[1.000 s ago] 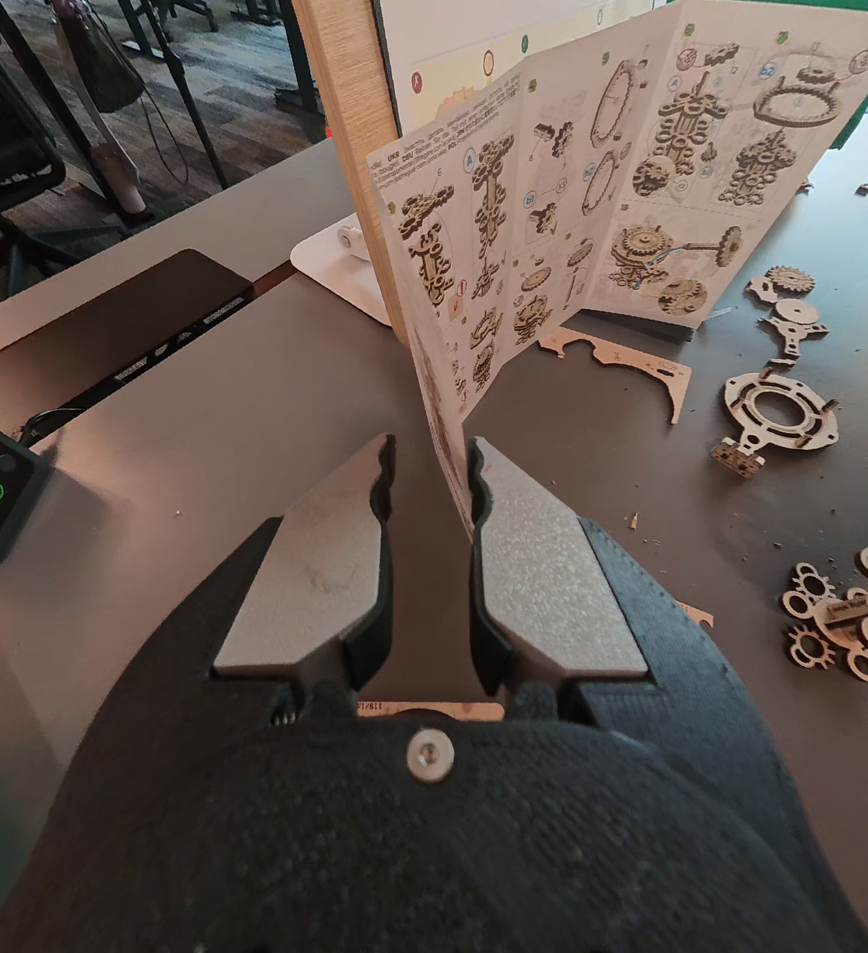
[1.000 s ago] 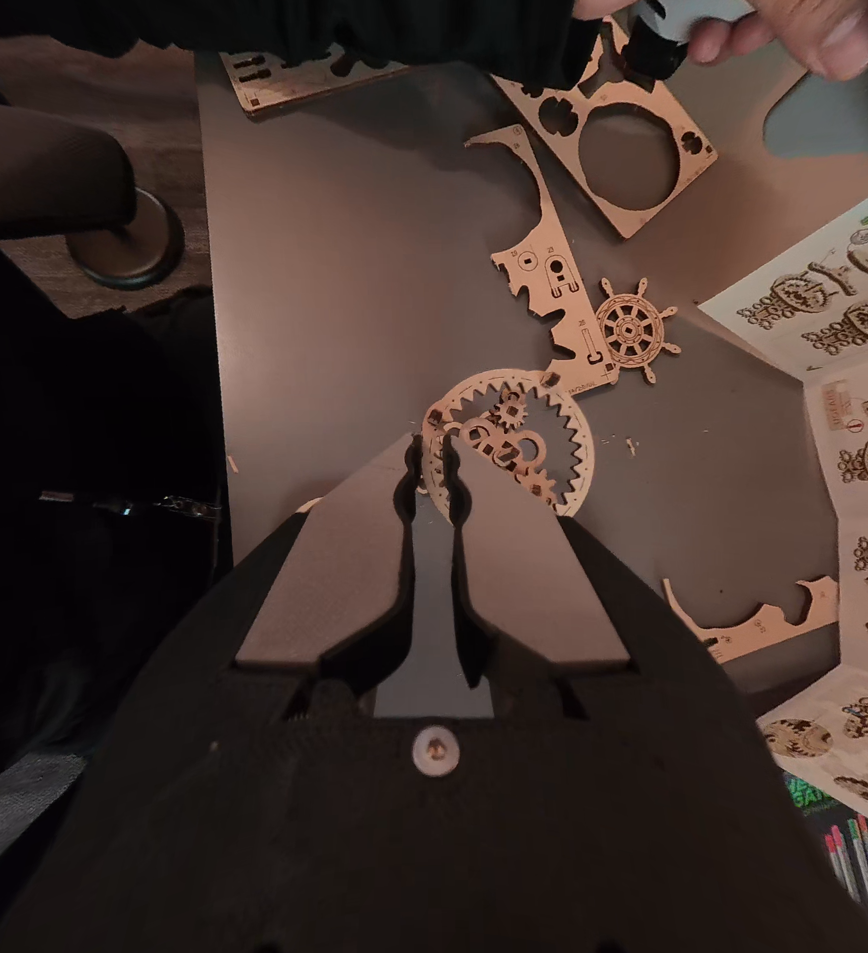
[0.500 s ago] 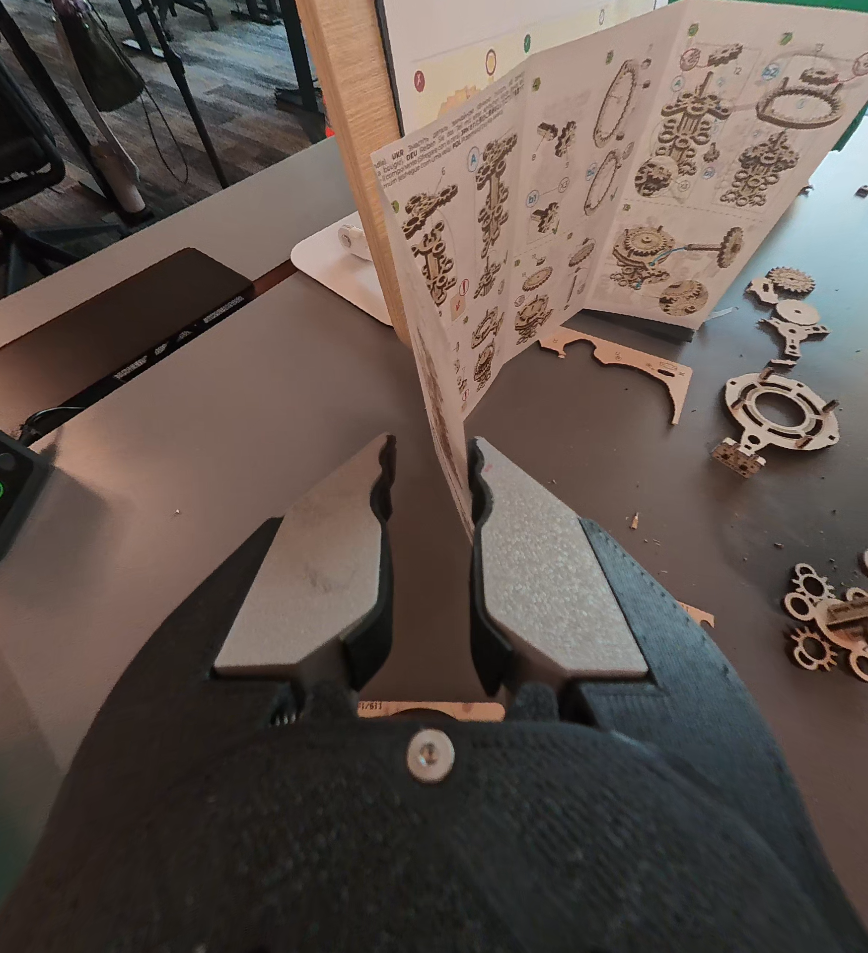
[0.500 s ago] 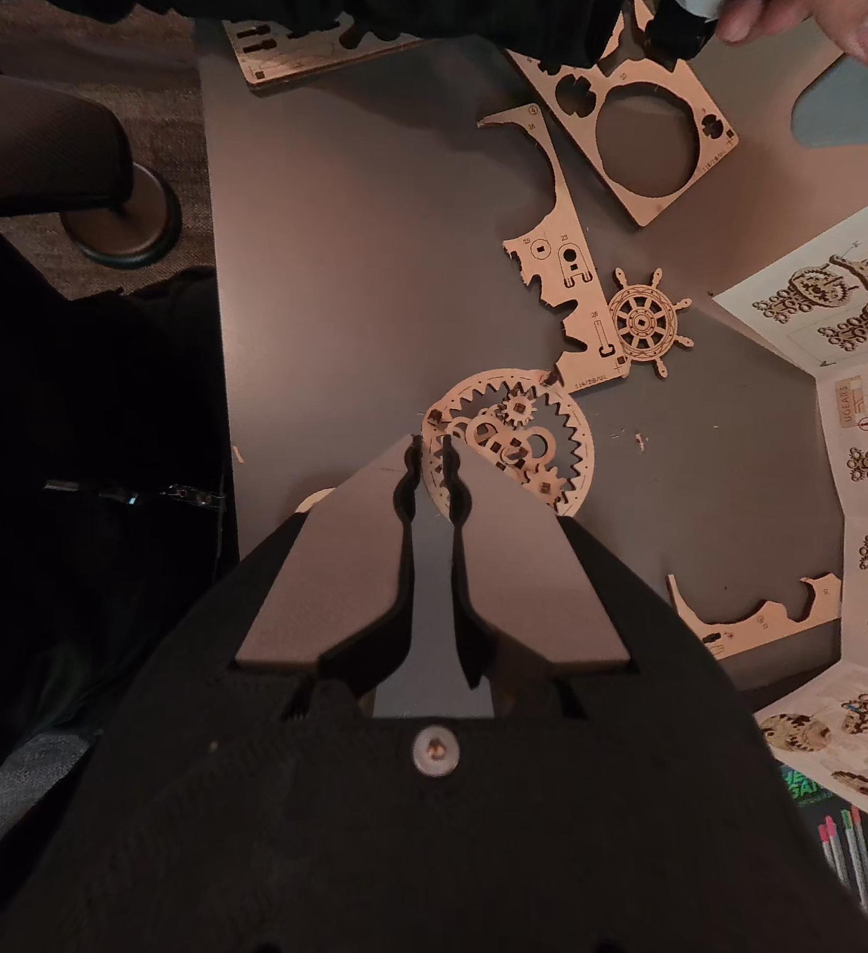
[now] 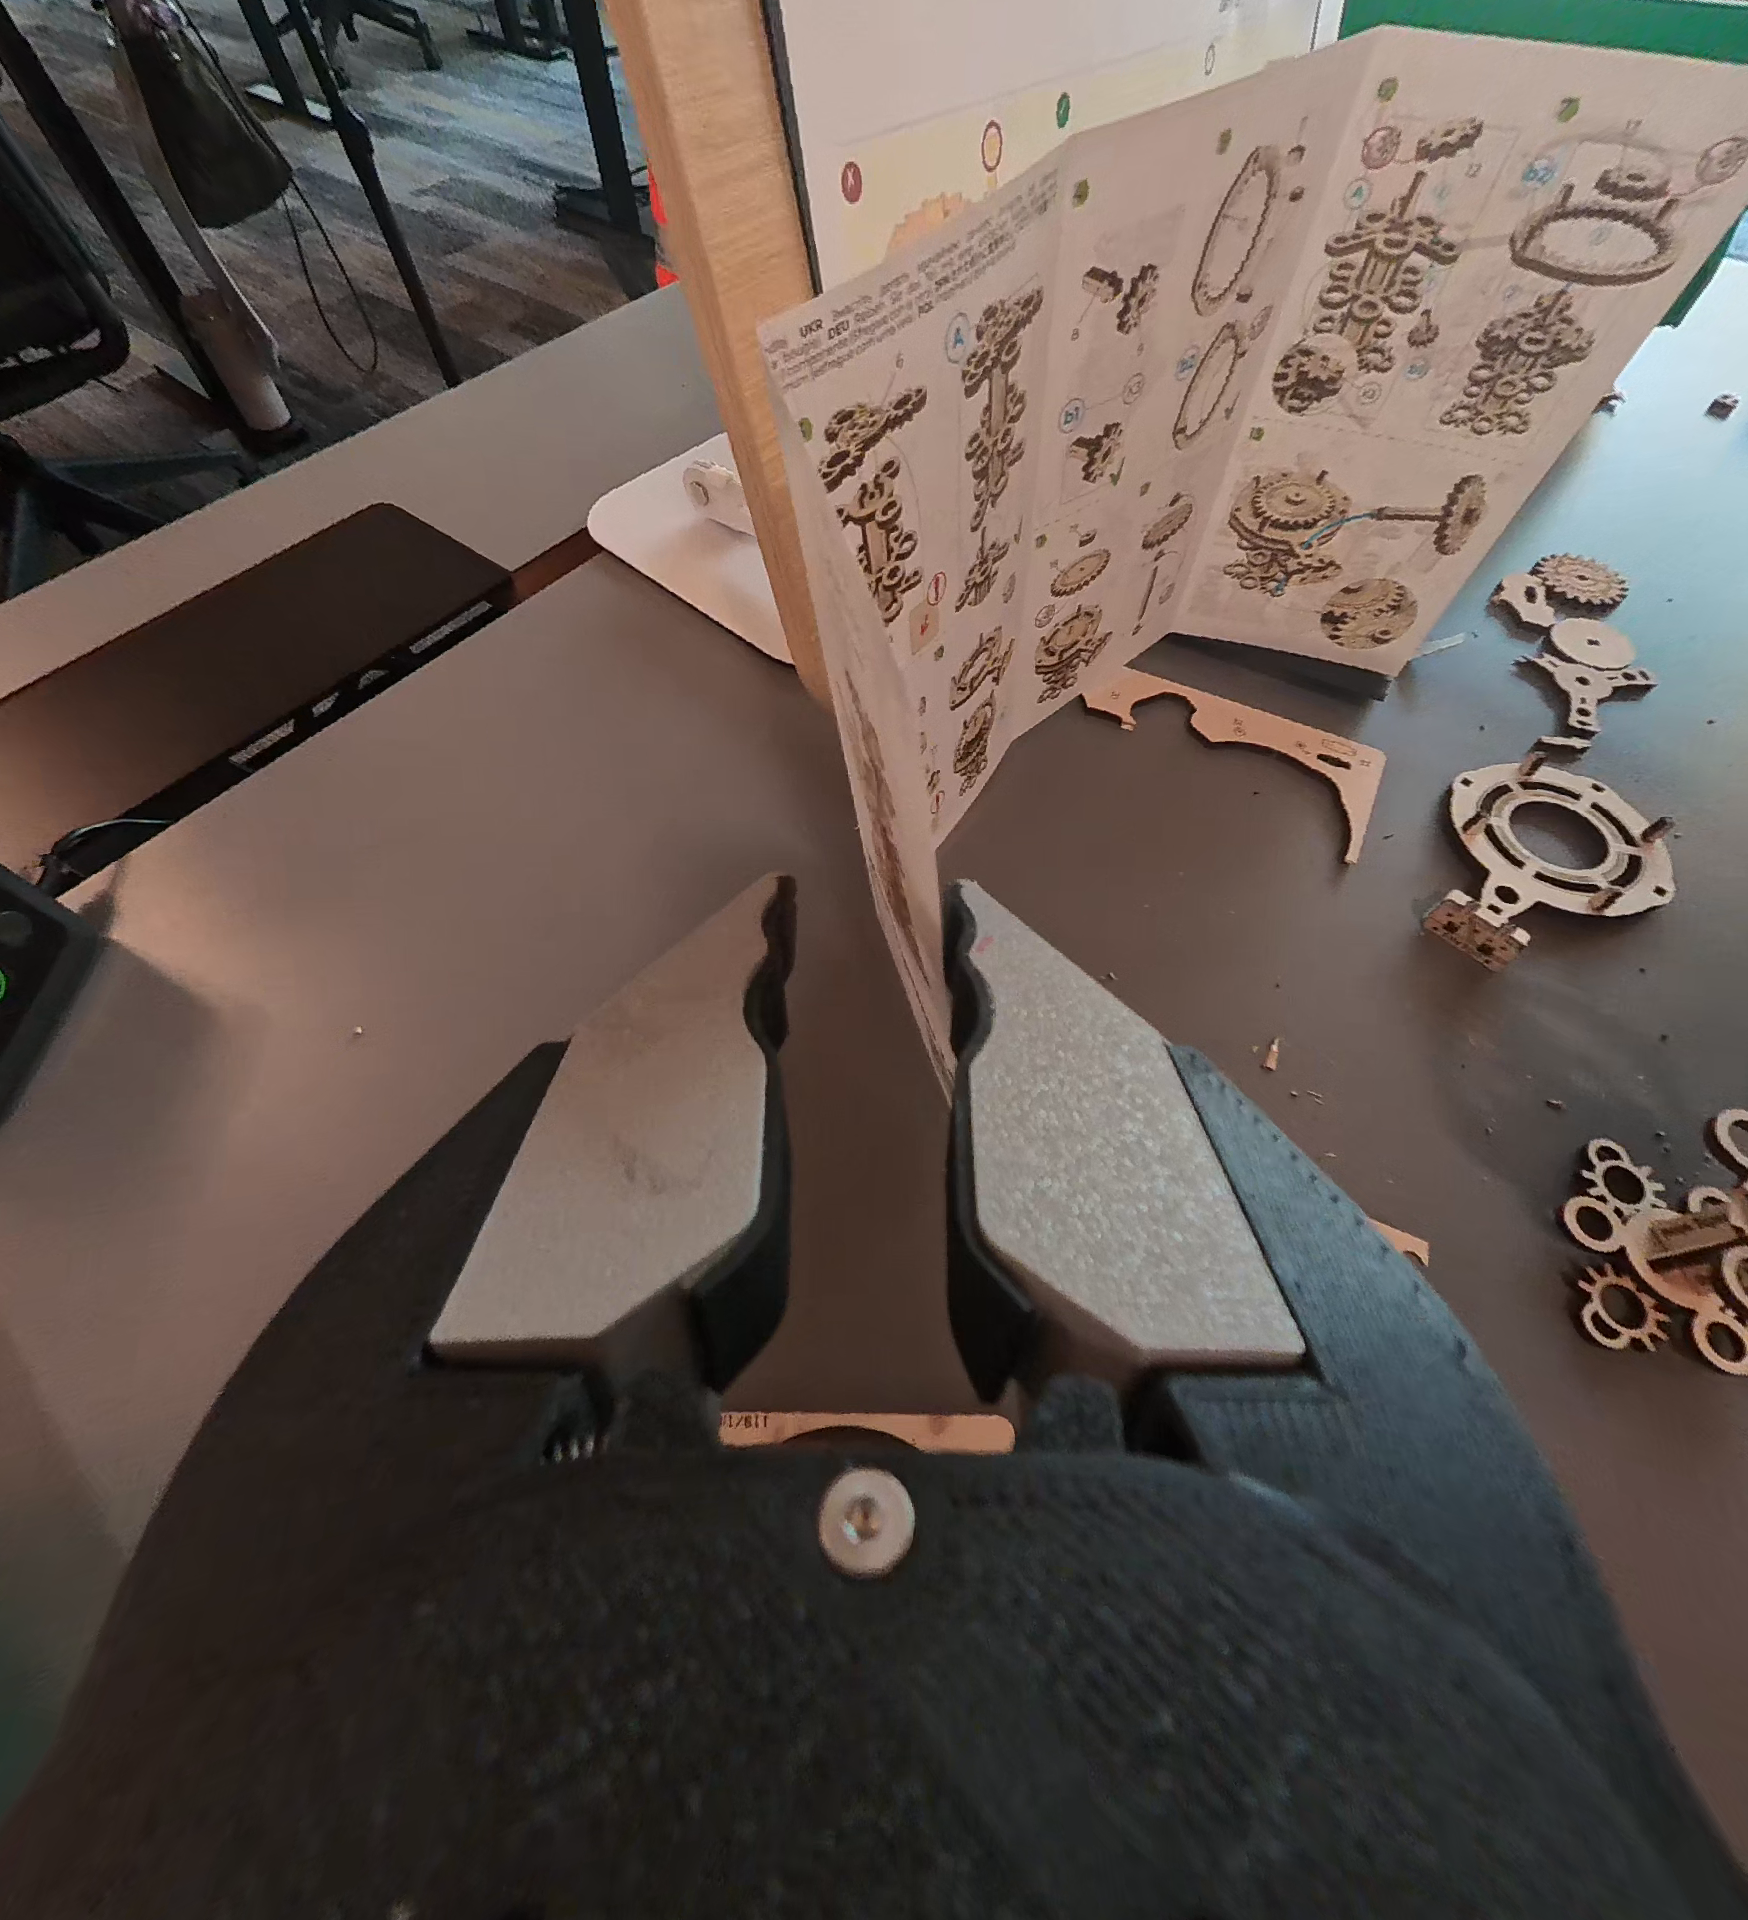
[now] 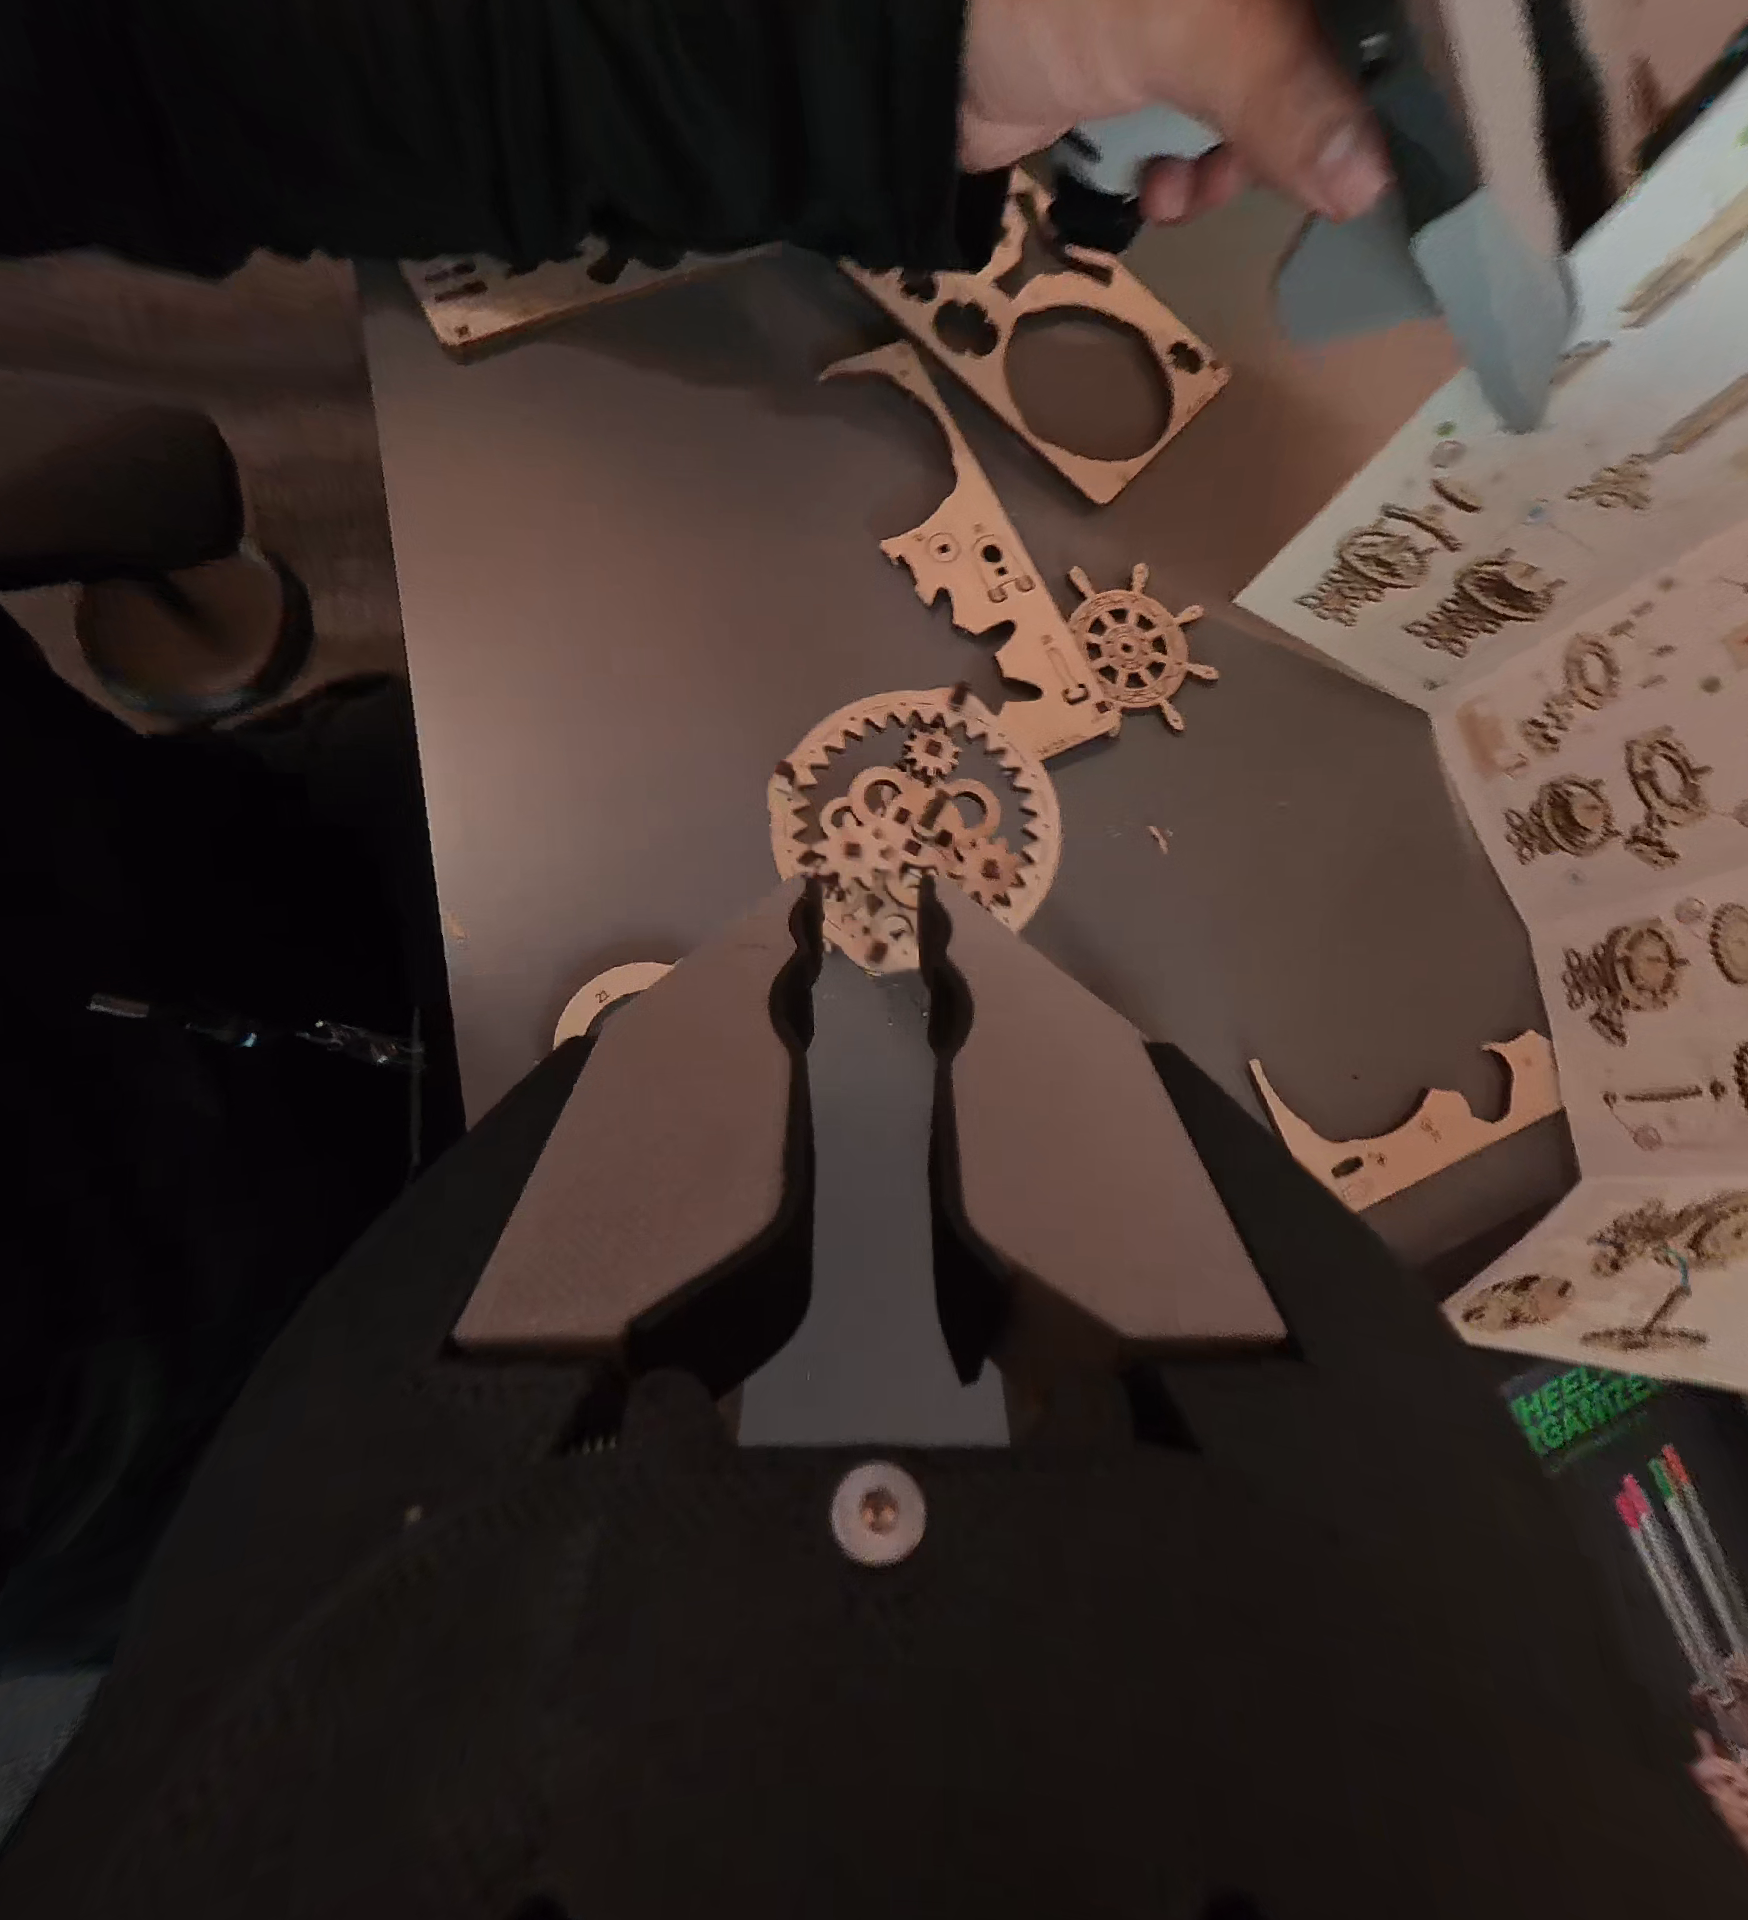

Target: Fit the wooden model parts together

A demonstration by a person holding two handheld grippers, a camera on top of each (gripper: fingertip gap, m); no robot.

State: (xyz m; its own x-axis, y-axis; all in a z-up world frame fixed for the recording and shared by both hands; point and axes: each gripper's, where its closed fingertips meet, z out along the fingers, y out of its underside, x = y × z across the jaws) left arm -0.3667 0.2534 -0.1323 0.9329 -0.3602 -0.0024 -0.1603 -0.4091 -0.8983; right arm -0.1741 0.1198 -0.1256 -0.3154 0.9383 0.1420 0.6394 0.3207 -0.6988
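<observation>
Presently the ring-gear assembly point(image 6: 917, 821) lies flat on the counter point(image 6: 641, 582) just beyond the empty, narrowly parted right tongs point(image 6: 870, 894), while the half-open left tongs point(image 5: 865, 935) graze the standing instruction sheet point(image 5: 1213, 436), which could be toppled by a careless nudge

Gear ring point(image 6: 917, 821): 6 o'clock part hidden behind right gripper point(image 6: 872, 914) fingers. Leaflet point(image 6: 1628, 831) blurred, cut at 3 o'clock edge. Gear cluster point(image 5: 1722, 1262) cut at 3 o'clock edge.
</observation>
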